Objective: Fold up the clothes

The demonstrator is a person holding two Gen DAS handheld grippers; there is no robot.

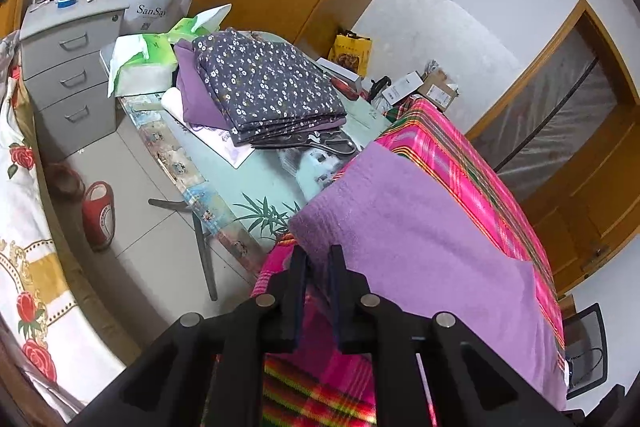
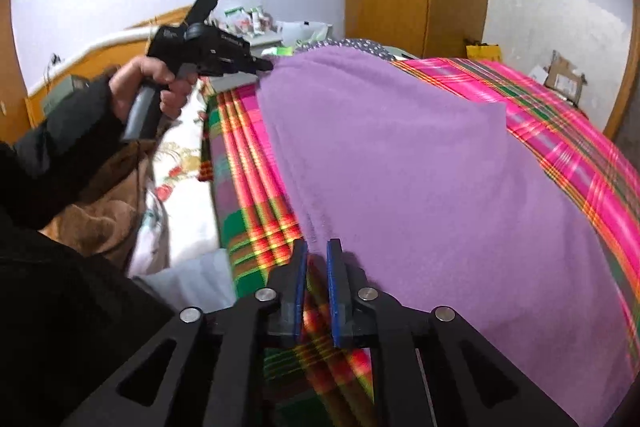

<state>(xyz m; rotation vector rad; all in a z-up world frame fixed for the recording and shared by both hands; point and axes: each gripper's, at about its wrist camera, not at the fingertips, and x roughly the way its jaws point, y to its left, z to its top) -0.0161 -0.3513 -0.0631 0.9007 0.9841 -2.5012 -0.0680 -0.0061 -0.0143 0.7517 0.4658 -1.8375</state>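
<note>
A purple cloth (image 2: 420, 163) lies spread over a pink plaid cover (image 2: 568, 131) on the bench, flat so its edges can be reached. The left hand-held gripper (image 1: 318, 255) sits at one corner of the cloth, its fingers narrowly parted with nothing plainly pinched. The right hand-held gripper (image 2: 318, 251) sits at the near corner the same way, a narrow gap showing between the blue pads (image 2: 334, 291). A folded flowered garment (image 1: 264, 87) rests on a pile at the far end, out of the way.
</note>
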